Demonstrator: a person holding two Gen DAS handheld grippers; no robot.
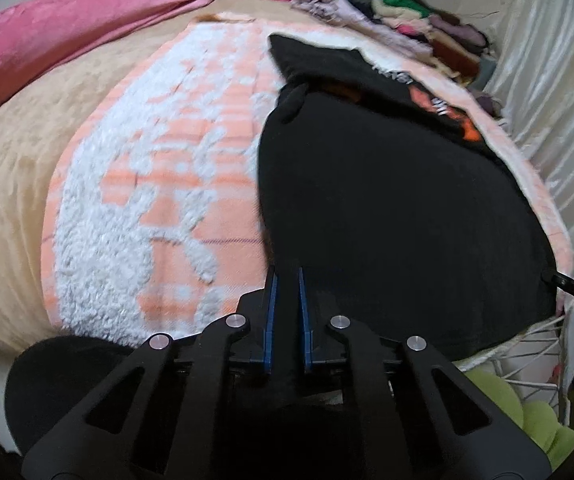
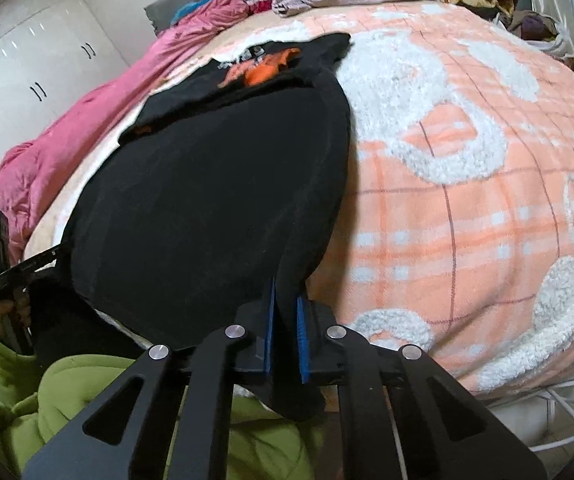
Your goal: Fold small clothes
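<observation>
**Both grippers clamped on the hem of the black shirt**

Your left gripper (image 1: 286, 276) has its blue pads closed on the near left corner of the black cotton T-shirt with the orange print (image 1: 387, 208). Your right gripper (image 2: 287, 304) pinches the opposite near corner, cloth bunched between its fingers and hanging below them. The shirt lies flat on the peach-and-white checked fleece blanket (image 2: 467, 200), print end far from you, its near hem at the bed's edge.

To the shirt's right in the right wrist view you have a wide stretch of bare blanket. On its other side the blanket's edge runs close, with a crumpled pink satin quilt (image 1: 67, 36) beyond. A heap of mixed folded clothes (image 1: 427, 24) crowds the far corner by the white pleated curtain (image 1: 547, 100). Your green fleece sleeve (image 2: 87, 380) sits directly below the hem.
</observation>
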